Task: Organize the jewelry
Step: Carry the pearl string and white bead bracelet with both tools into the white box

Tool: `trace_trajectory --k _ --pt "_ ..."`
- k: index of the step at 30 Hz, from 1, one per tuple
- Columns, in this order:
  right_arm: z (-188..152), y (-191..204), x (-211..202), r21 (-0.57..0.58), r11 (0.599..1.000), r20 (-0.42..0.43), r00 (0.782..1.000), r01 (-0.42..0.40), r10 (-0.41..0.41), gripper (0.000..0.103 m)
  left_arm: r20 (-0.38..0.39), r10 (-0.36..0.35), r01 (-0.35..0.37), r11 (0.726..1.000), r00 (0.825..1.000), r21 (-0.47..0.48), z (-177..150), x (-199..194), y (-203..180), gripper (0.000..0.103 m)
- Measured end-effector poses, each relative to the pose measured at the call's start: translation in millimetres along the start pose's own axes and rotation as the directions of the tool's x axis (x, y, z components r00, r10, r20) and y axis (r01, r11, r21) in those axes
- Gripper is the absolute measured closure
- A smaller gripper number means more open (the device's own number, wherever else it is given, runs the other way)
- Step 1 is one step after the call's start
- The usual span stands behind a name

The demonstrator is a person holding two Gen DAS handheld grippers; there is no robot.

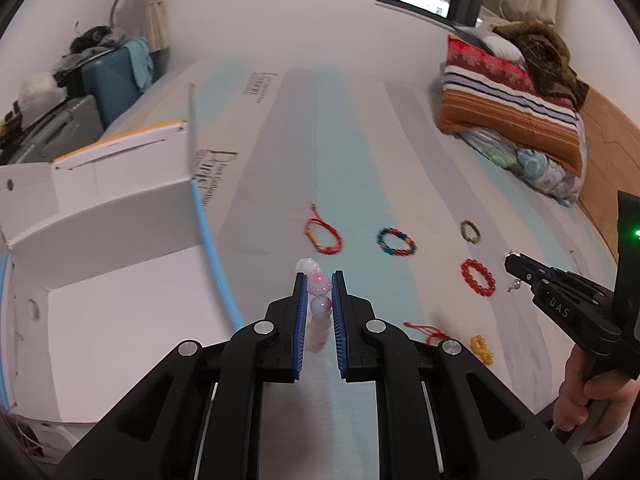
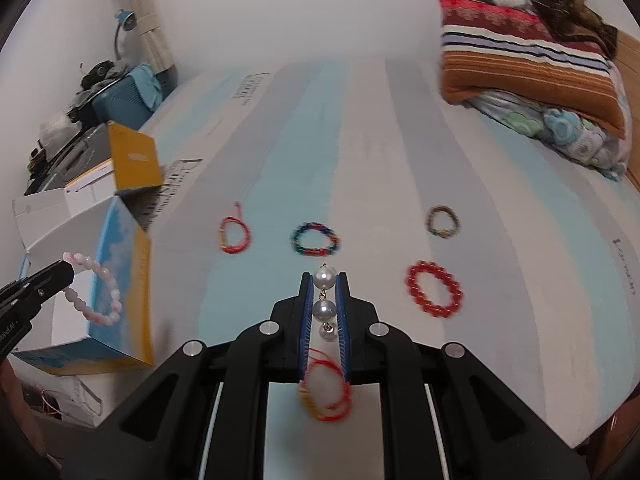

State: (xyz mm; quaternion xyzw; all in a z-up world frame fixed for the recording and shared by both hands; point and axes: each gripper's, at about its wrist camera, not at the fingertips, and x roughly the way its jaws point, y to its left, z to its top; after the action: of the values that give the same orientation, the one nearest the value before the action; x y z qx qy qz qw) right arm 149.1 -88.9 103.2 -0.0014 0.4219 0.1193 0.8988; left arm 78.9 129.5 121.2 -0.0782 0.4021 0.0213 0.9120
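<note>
1. Between the blue pads of the left gripper (image 1: 320,284) sits a pink bead bracelet (image 1: 318,304), clamped and lifted off the bed (image 1: 360,140); the right wrist view shows its loop (image 2: 94,292) hanging from that gripper (image 2: 60,276), in front of the open box.
2. Left of the left gripper stands an open white box (image 1: 120,272) with a blue rim; its outer wall appears sky-printed with yellow edging in the right wrist view (image 2: 120,280).
3. Clenched in the right gripper (image 2: 324,284) is a pearl drop earring (image 2: 324,308), three pearls linked in a line between the pads.
4. Beneath the right gripper, close to the camera, lies a red cord bracelet (image 2: 326,392) on the bed.
5. Ahead of the right gripper lie a multicoloured bead bracelet (image 2: 316,240) and, to its left, a red string bracelet (image 2: 235,234).
6. Ahead and right of the right gripper rest a red bead bracelet (image 2: 434,290) and, farther out, a dark olive bead bracelet (image 2: 443,222).
7. Right of the left gripper, near the bed's front edge, lies a small yellow bead cluster (image 1: 482,348).
8. Far right of both grippers, folded striped blankets (image 2: 528,64) are stacked on the bed.
</note>
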Motion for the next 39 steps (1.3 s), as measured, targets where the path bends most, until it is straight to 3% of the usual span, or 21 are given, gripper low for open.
trace_trajectory --k 11,22,29,33,39 --pt "21 103 -7 -0.102 0.991 0.024 0.996 -0.081 0.083 0.092 0.040 0.082 -0.078 0.993 0.996 -0.090 4 -40 82 0.091" --pt "12 228 1 -0.237 0.951 -0.020 0.979 -0.201 0.202 0.092 0.001 0.188 -0.185 0.966 0.982 -0.179 -14 -63 169 0.091" --pt "-3 290 30 -0.298 0.915 -0.129 0.961 -0.271 0.243 0.092 -0.072 0.235 -0.245 0.946 0.969 -0.214 -26 -54 219 0.091" --pt "-6 317 58 -0.325 0.900 -0.207 0.951 -0.290 0.231 0.092 -0.139 0.236 -0.262 0.939 0.962 -0.222 -30 -37 239 0.091" --pt "-9 343 108 -0.328 0.894 -0.358 0.916 -0.305 0.181 0.092 -0.256 0.213 -0.274 0.932 0.943 -0.236 -35 -4 269 0.091"
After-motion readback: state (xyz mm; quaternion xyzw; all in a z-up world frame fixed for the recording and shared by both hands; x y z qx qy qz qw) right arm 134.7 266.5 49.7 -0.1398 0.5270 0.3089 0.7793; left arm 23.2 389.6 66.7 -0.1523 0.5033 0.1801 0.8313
